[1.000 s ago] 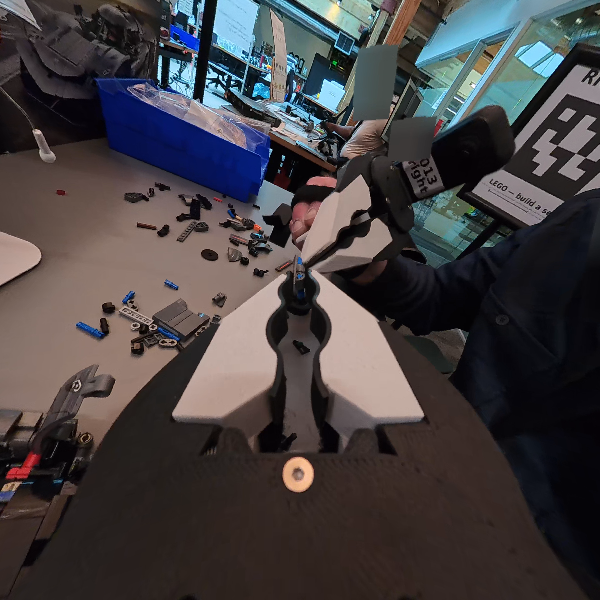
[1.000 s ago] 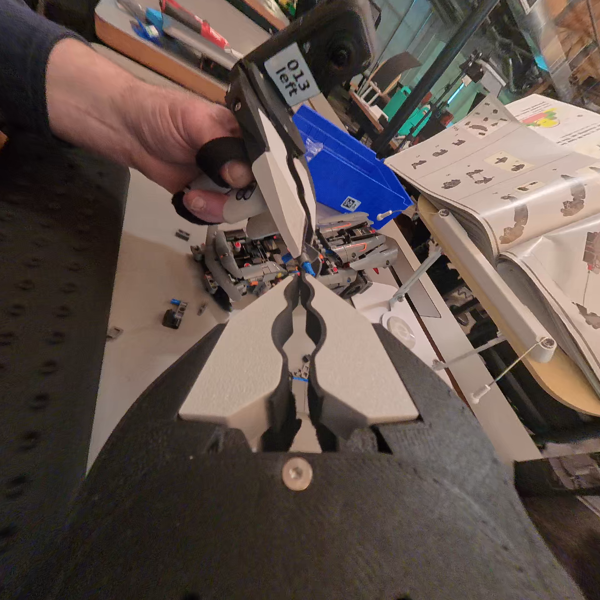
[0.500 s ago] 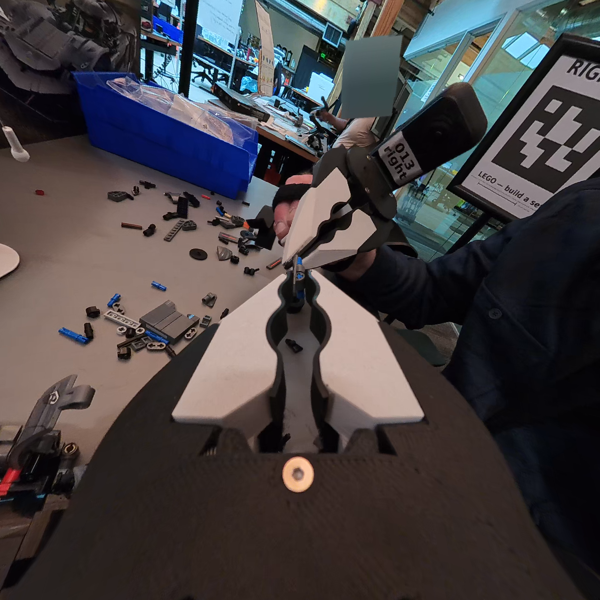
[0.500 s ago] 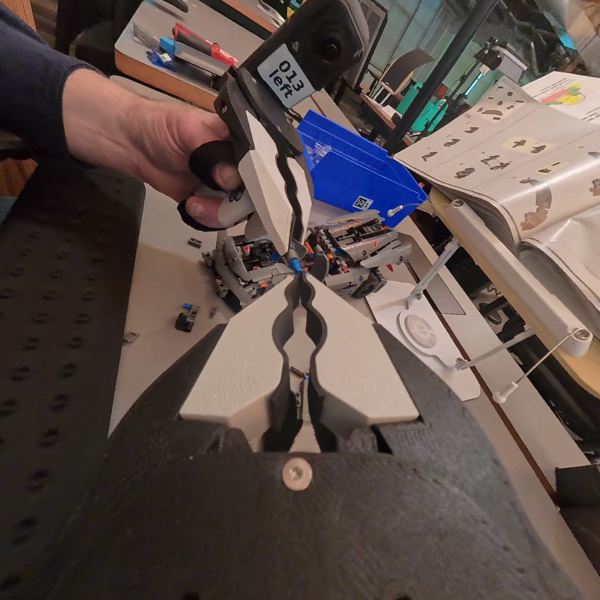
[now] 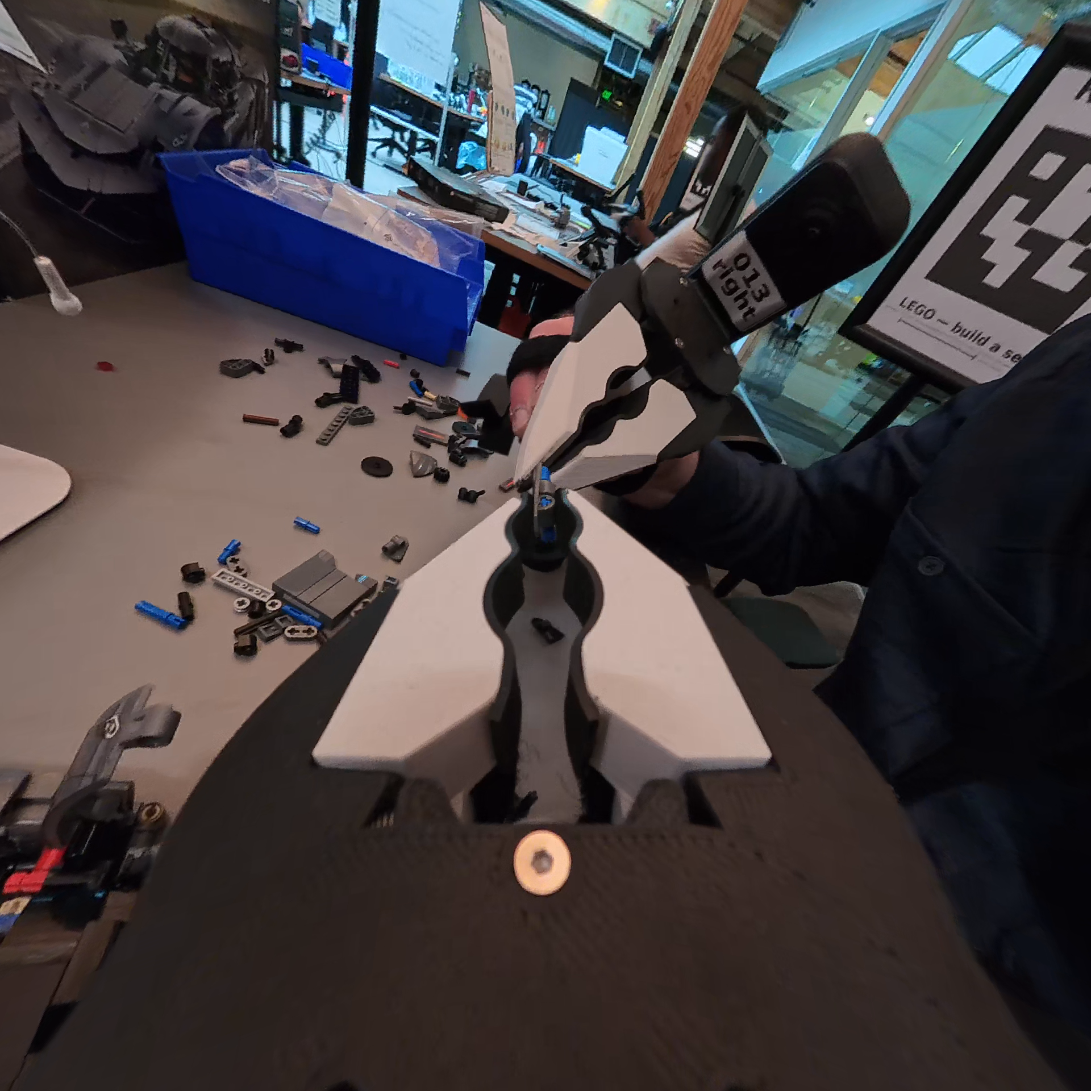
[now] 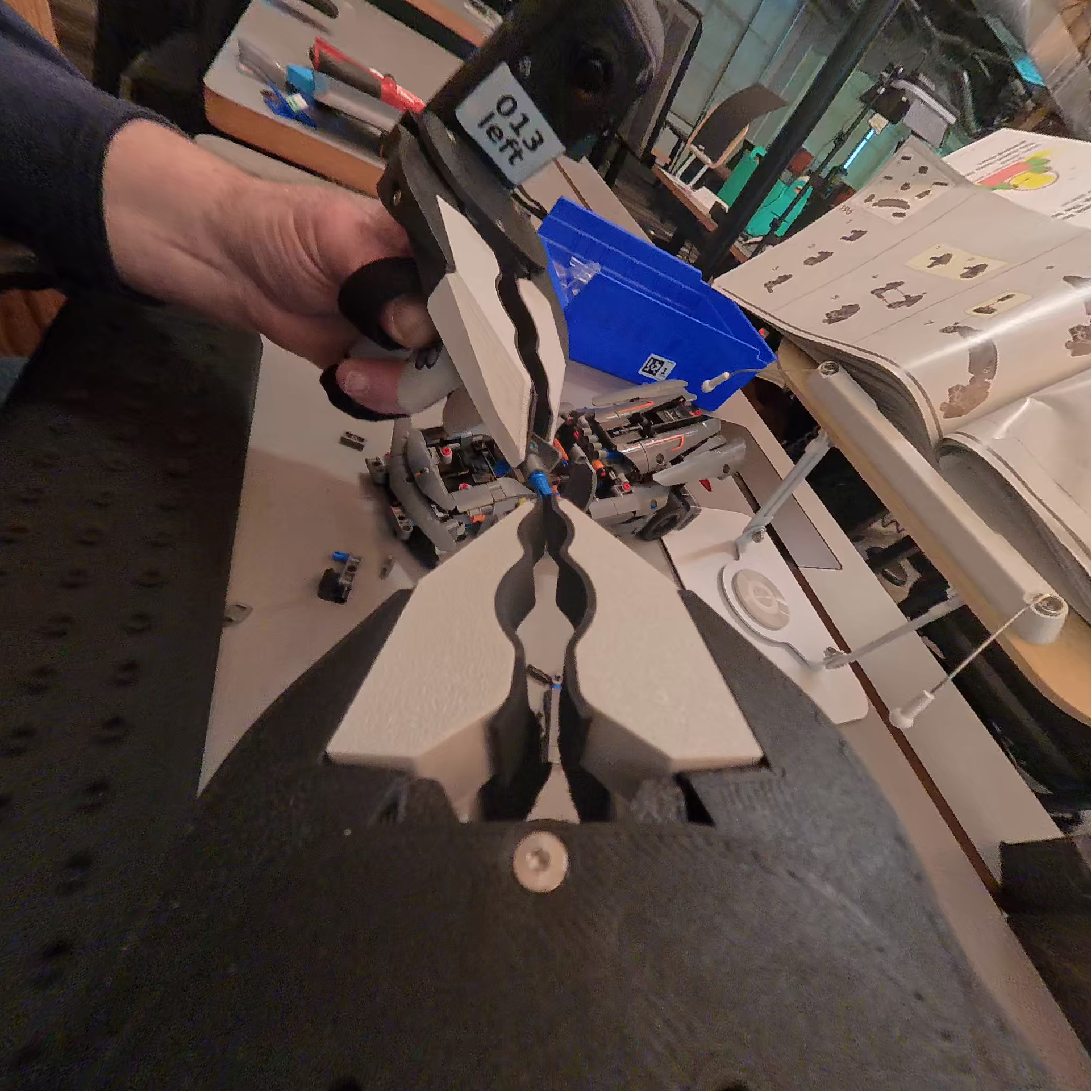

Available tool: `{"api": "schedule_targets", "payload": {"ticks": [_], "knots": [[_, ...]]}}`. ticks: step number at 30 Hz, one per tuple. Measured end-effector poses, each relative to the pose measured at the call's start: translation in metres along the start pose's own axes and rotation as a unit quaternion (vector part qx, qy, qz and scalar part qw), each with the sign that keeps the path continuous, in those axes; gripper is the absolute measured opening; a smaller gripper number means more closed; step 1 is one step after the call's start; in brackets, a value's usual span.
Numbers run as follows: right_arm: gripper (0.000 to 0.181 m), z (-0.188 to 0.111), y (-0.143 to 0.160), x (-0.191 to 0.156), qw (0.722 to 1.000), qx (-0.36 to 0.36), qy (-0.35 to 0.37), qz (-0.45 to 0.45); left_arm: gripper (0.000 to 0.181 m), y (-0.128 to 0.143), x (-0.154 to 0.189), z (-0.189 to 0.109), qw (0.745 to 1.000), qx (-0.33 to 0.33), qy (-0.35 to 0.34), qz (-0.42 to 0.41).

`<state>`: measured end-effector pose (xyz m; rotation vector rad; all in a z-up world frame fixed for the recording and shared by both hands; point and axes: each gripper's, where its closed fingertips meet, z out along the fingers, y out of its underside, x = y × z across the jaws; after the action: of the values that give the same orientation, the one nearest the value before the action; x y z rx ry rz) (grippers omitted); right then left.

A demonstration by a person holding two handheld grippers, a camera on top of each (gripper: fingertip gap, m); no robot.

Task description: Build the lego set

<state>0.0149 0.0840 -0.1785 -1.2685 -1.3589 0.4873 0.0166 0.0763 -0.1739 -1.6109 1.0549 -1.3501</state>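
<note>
My left gripper (image 5: 540, 509) is shut on a small grey lego piece (image 5: 542, 502) and holds it upright above the table. My right gripper (image 6: 546, 503) is shut on a blue pin (image 6: 538, 481), and this pin meets the grey piece (image 6: 546, 453) tip to tip. In the left wrist view the right gripper (image 5: 529, 481) comes in from the upper right. In the right wrist view the left gripper (image 6: 534, 461) comes down from above. A partly built grey car model (image 6: 640, 448) sits on the table behind them and also shows in the left wrist view (image 5: 77, 797).
Several loose lego parts (image 5: 307, 590) lie scattered on the grey table (image 5: 147, 460). A blue bin (image 5: 330, 277) of bags stands at the back. An open instruction booklet (image 6: 921, 277) rests on a stand at the right. A white pad (image 6: 761, 596) lies by the model. Only a small space, under 4 cm, lies between the two pairs of fingers. The partly built grey car model (image 6: 640, 448) is about 20 cm from both grippers' fingertips.
Both grippers stay shut and tip to tip on the small pieces. The pair has shifted slightly over the table and the right gripper has tilted a little.
</note>
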Motion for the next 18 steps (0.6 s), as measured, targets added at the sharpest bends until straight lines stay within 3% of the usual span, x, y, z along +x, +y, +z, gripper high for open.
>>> {"api": "schedule_targets", "payload": {"ticks": [18], "knots": [[0.000, 0.0045, 0.0086, -0.0009, 0.998, -0.045, 0.020, -0.037, 0.005, 0.0060, -0.0052, 0.0016, 0.999, -0.028, -0.037, 0.025]]}}
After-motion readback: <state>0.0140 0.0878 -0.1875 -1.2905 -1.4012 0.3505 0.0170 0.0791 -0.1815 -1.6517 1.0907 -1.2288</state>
